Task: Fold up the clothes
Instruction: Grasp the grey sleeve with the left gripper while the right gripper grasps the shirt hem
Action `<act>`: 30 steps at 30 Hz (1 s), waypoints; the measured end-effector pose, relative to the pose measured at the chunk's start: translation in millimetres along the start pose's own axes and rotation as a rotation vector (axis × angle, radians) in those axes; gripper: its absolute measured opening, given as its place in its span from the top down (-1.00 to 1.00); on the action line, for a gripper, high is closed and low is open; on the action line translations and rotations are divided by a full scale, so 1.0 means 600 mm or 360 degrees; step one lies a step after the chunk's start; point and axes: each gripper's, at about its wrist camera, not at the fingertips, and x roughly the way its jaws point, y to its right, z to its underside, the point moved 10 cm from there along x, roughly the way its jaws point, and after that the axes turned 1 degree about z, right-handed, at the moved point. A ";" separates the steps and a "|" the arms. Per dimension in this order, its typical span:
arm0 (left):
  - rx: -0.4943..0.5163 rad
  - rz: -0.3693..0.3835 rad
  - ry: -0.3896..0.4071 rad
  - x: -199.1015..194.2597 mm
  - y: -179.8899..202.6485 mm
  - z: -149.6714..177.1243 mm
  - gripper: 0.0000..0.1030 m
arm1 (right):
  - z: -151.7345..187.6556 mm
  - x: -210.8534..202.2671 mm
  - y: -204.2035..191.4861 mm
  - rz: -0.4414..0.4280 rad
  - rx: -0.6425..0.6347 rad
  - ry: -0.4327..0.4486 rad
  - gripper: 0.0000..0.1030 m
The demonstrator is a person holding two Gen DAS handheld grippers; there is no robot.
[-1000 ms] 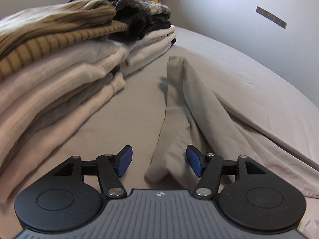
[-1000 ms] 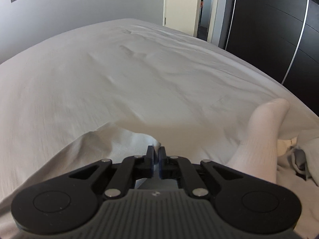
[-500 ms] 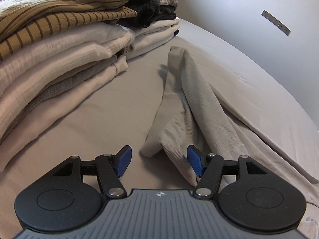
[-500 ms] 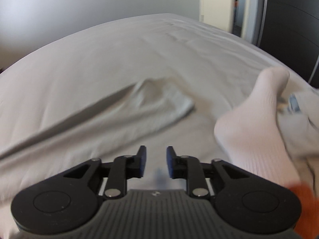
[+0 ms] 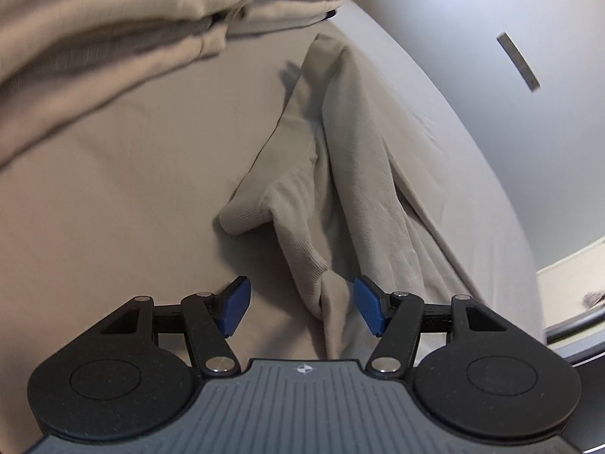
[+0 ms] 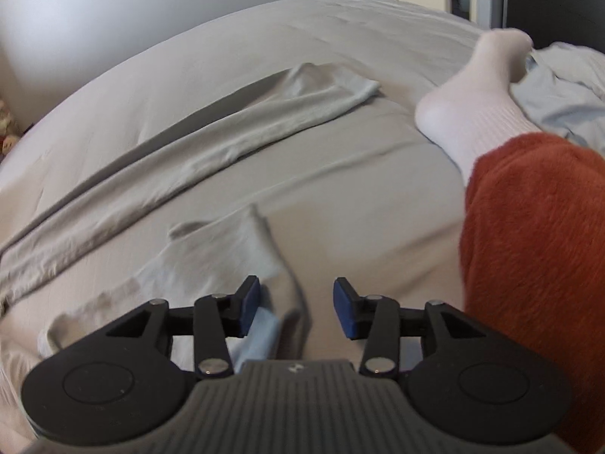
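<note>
A beige long-sleeved garment (image 5: 363, 174) lies spread on the bed, with a ribbed cuff (image 5: 245, 215) folded back. My left gripper (image 5: 302, 308) hangs open just over a ribbed fold of it (image 5: 325, 295); the fold sits between the blue pads (image 5: 370, 310), which do not press it. In the right wrist view one sleeve (image 6: 264, 125) stretches away across the sheet. A nearer flap of the garment (image 6: 227, 261) lies by my right gripper (image 6: 297, 307). Its jaws are opening, with the flap's edge under the gap and nothing gripped.
A tall stack of folded clothes (image 5: 113, 34) stands at the far left of the bed sheet (image 5: 113, 196). A person's foot in a white sock (image 6: 480, 102) and a rust-red trouser leg (image 6: 529, 249) rest on the right. Crumpled light blue cloth (image 6: 567, 87) lies behind the foot.
My right gripper went from shut to open and let go of the sleeve, which now lies farther off on the sheet. The left gripper tipped and rolled down over the garment's fold.
</note>
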 end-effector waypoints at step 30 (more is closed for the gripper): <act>0.0363 -0.0481 0.0586 -0.069 -0.009 -0.089 0.93 | 0.005 -0.019 -0.031 0.0005 -0.0176 0.0099 0.82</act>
